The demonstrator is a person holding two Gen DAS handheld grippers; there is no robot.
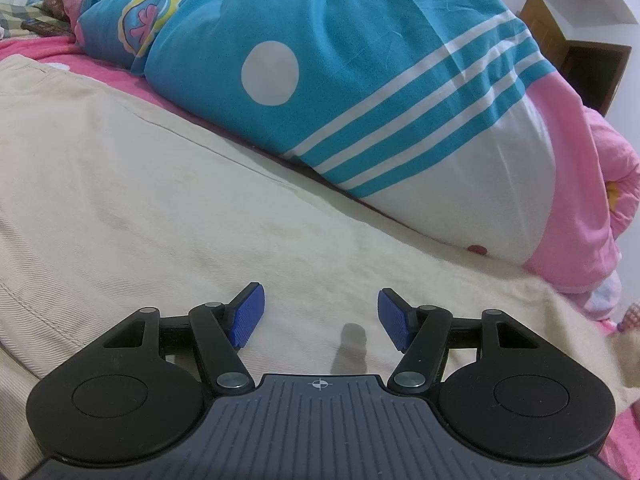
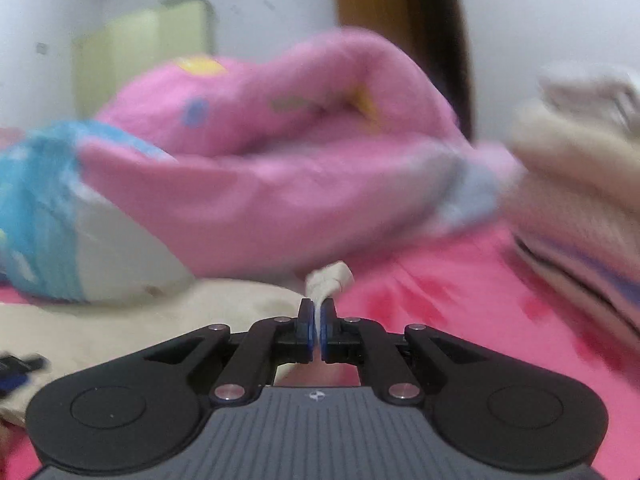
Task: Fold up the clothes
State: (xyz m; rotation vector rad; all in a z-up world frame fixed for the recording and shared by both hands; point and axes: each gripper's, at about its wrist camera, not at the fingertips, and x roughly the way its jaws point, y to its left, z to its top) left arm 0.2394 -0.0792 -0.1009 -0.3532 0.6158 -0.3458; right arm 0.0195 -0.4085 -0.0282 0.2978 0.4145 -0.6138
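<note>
A cream garment (image 1: pixel 140 184) lies spread flat on the pink bed sheet (image 1: pixel 36 46). My left gripper (image 1: pixel 320 316) is open and empty, low over the garment, its blue pads (image 1: pixel 250 316) wide apart. In the right wrist view, which is blurred by motion, my right gripper (image 2: pixel 318 320) is shut on a corner of the cream garment (image 2: pixel 328 278), which sticks up between the pads. The rest of the garment (image 2: pixel 160 320) lies to the left on the sheet.
A bulky blue, white and pink quilt (image 1: pixel 340 80) lies along the far side of the garment; it also shows in the right wrist view (image 2: pixel 280 160). A beige cloth pile (image 2: pixel 580 160) sits at the right. A wooden door (image 1: pixel 580 60) stands behind.
</note>
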